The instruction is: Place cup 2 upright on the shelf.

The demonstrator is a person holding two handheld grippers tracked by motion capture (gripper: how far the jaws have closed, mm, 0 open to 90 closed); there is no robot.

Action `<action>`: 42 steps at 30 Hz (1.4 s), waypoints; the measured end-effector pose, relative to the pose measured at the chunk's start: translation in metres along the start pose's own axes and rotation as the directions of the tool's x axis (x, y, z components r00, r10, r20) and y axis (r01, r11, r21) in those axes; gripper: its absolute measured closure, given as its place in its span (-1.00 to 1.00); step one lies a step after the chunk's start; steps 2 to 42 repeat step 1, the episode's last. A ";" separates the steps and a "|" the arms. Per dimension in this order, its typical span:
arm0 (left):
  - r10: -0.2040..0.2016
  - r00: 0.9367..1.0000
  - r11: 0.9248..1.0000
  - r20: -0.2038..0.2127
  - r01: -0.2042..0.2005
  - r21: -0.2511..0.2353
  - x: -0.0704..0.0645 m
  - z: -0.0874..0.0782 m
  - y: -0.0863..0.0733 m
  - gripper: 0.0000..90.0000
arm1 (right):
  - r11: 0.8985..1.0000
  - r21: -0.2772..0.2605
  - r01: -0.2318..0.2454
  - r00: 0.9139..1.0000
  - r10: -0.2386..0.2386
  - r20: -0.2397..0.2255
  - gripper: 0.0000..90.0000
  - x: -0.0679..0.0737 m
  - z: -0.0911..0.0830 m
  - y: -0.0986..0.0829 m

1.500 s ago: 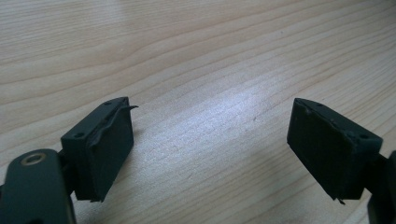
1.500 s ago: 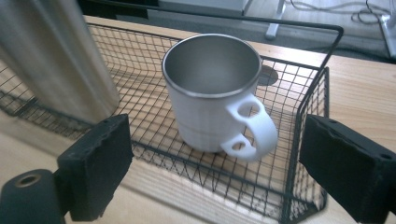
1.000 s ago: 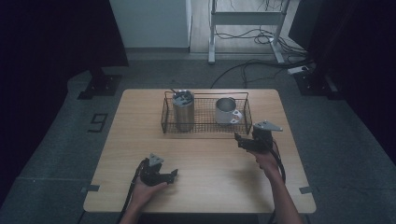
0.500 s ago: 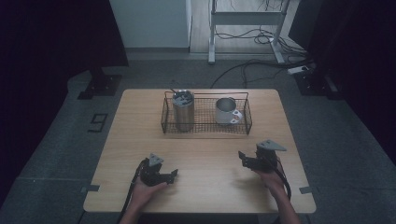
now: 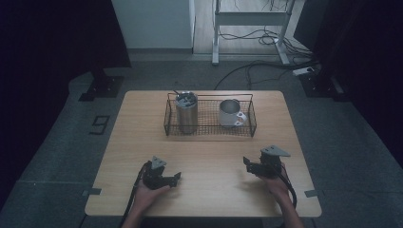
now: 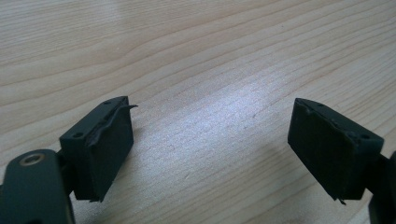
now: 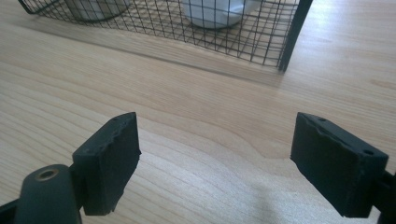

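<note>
Both grippers, left (image 5: 175, 179) and right (image 5: 247, 163), rested spread and empty; the mug (image 5: 231, 113) ahead of the right probably awaited a forward reach.

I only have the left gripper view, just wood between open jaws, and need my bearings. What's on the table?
Observer: A wire basket sits at the far middle of the table, apart from both grippers.
Operator: Anything in it?
Observer: A steel tumbler at its left end and a mug toward its right, both upright.
Operator: Where's the right gripper?
Observer: The right gripper is over the near right of the table, jaws open and empty, facing the basket's mug end.
</note>
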State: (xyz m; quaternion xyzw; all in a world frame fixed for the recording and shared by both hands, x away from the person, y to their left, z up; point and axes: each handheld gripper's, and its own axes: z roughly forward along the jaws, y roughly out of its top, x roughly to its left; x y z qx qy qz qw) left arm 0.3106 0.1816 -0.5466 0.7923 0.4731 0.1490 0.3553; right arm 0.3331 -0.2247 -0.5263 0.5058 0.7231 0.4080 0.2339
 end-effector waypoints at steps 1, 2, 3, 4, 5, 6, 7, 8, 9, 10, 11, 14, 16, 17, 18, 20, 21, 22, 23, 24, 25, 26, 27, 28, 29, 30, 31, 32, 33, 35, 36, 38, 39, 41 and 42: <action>0.000 1.000 1.000 0.000 0.000 0.000 0.000 0.000 0.000 -0.68 | 1.000 0.000 0.000 1.000 0.000 0.000 -0.67 0.000 0.000 0.000; 0.000 1.000 1.000 0.000 0.000 0.000 0.000 0.000 0.000 -0.68 | 1.000 0.000 0.000 1.000 0.000 0.000 -0.67 0.000 0.000 0.000; 0.000 1.000 1.000 0.000 0.000 0.000 0.000 0.000 0.000 -0.68 | 1.000 0.000 0.000 1.000 0.000 0.000 -0.67 0.000 0.000 0.000; 0.000 1.000 1.000 0.000 0.000 0.000 0.000 0.000 0.000 -0.68 | 1.000 0.000 0.000 1.000 0.000 0.000 -0.67 0.000 0.000 0.000; 0.000 1.000 1.000 0.000 0.000 0.000 0.000 0.000 0.000 -0.68 | 1.000 0.000 0.000 1.000 0.000 0.000 -0.67 0.000 0.000 0.000; 0.000 1.000 1.000 0.000 0.000 0.000 0.000 0.000 0.000 -0.68 | 1.000 0.000 0.000 1.000 0.000 0.000 -0.67 0.000 0.000 0.000; 0.000 1.000 1.000 0.000 0.000 0.000 0.000 0.000 0.000 -0.68 | 1.000 0.000 0.000 1.000 0.000 0.000 -0.67 0.000 0.000 0.000; 0.000 1.000 1.000 0.000 0.000 0.000 0.000 0.000 0.000 -0.68 | 1.000 0.000 0.000 1.000 0.000 0.000 -0.67 0.000 0.000 0.000; 0.000 1.000 1.000 0.000 0.000 0.000 0.000 0.000 0.000 -0.68 | 1.000 0.000 0.000 1.000 0.000 0.000 -0.67 0.000 0.000 0.000; 0.000 1.000 1.000 0.000 0.000 0.000 0.000 0.000 0.000 -0.68 | 1.000 0.000 0.000 1.000 0.000 0.000 -0.67 0.000 0.000 0.000; 0.000 1.000 1.000 0.000 0.000 0.000 0.000 0.000 0.000 -0.68 | 1.000 0.000 0.000 1.000 0.000 0.000 -0.67 0.000 0.000 0.000; 0.000 1.000 1.000 0.000 0.000 0.000 0.000 0.000 0.000 -0.68 | 1.000 0.000 0.000 1.000 0.000 0.000 -0.67 0.000 0.000 0.000; 0.000 1.000 1.000 0.000 0.000 0.000 0.000 0.000 0.000 -0.68 | 1.000 0.000 0.000 1.000 0.000 0.000 -0.67 0.000 0.000 0.000; 0.000 1.000 1.000 0.000 0.000 0.000 0.000 0.000 0.000 -0.68 | 1.000 0.000 0.000 1.000 0.000 0.000 -0.67 0.000 0.000 0.000; 0.000 1.000 1.000 0.000 0.000 0.000 0.000 0.000 0.000 -0.68 | 1.000 0.000 0.000 1.000 0.000 0.000 -0.67 0.000 0.000 0.000; 0.000 1.000 1.000 0.000 0.000 0.000 0.000 0.000 0.000 -0.68 | 1.000 0.000 0.000 1.000 0.000 0.000 -0.67 0.000 0.000 0.000; 0.000 1.000 1.000 0.000 0.000 0.000 0.000 0.000 0.000 -0.68 | 1.000 0.000 0.000 1.000 0.000 0.000 -0.67 0.000 0.000 0.000; 0.000 1.000 1.000 0.000 0.000 0.000 0.000 0.000 0.000 -0.68 | 1.000 0.000 0.000 1.000 0.000 0.000 -0.67 0.000 0.000 0.000; 0.000 1.000 1.000 0.000 0.000 0.000 0.000 0.000 0.000 -0.68 | 1.000 0.000 0.000 1.000 0.000 0.000 -0.67 0.000 0.000 0.000; 0.000 1.000 1.000 0.000 0.000 0.000 0.000 0.000 0.000 -0.68 | 1.000 0.000 0.000 1.000 0.000 0.000 -0.67 0.000 0.000 0.000; 0.000 1.000 1.000 0.000 0.000 0.000 0.000 0.000 0.000 -0.68 | 1.000 0.000 0.000 1.000 0.000 0.000 -0.67 0.000 0.000 0.000; 0.000 1.000 1.000 0.000 0.000 0.000 0.000 0.000 0.000 -0.68 | 1.000 0.000 0.000 1.000 0.000 0.000 -0.67 0.000 0.000 0.000; 0.000 1.000 1.000 0.000 0.000 0.000 0.000 0.000 0.000 -0.68 | 1.000 0.000 0.000 1.000 0.000 0.000 -0.67 0.000 0.000 0.000; 0.000 1.000 1.000 0.000 0.000 0.000 0.000 0.000 0.000 -0.68 | 1.000 0.000 0.000 1.000 0.000 0.000 -0.67 0.000 0.000 0.000; 0.000 1.000 1.000 0.000 0.000 0.000 0.000 0.000 0.000 -0.68 | 1.000 0.000 0.000 1.000 0.000 0.000 -0.67 0.000 0.000 0.000; 0.000 1.000 1.000 0.000 0.000 0.000 0.000 0.000 0.000 -0.68 | 1.000 0.000 0.000 1.000 0.000 0.000 -0.67 0.000 0.000 0.000; 0.000 1.000 1.000 0.000 0.000 0.000 0.000 0.000 0.000 -0.68 | 1.000 0.000 0.000 1.000 0.000 0.000 -0.67 0.000 0.000 0.000; 0.000 1.000 1.000 0.000 0.000 0.000 0.000 0.000 0.000 -0.68 | 1.000 0.000 0.000 1.000 0.000 0.000 -0.67 0.000 0.000 0.000; 0.000 1.000 1.000 0.000 0.000 0.000 0.000 0.000 0.000 -0.68 | 1.000 0.000 0.000 1.000 0.000 0.000 -0.67 0.000 0.000 0.000; 0.000 1.000 1.000 0.000 0.000 0.000 0.000 0.000 0.000 -0.68 | 1.000 0.000 0.000 1.000 0.000 0.000 -0.67 0.000 0.000 0.000; 0.000 1.000 1.000 0.000 0.000 0.000 0.000 0.000 0.000 -0.68 | 1.000 0.000 0.000 1.000 0.000 0.000 -0.67 0.000 0.000 0.000; 0.000 1.000 1.000 0.000 0.000 0.000 0.000 0.000 0.000 -0.68 | 1.000 0.000 0.000 1.000 0.000 0.000 -0.67 0.000 0.000 0.000; 0.000 1.000 1.000 0.000 0.000 0.000 0.000 0.000 0.000 -0.68 | 1.000 0.000 0.000 1.000 0.000 0.000 -0.67 0.000 0.000 0.000; 0.000 1.000 1.000 0.000 0.000 0.000 0.000 0.000 0.000 -0.68 | 1.000 0.000 0.000 1.000 0.000 0.000 -0.67 0.000 0.000 0.000; 0.000 1.000 1.000 0.000 0.000 0.000 0.000 0.000 0.000 -0.68 | 1.000 0.000 0.000 1.000 0.000 0.000 -0.67 0.000 0.000 0.000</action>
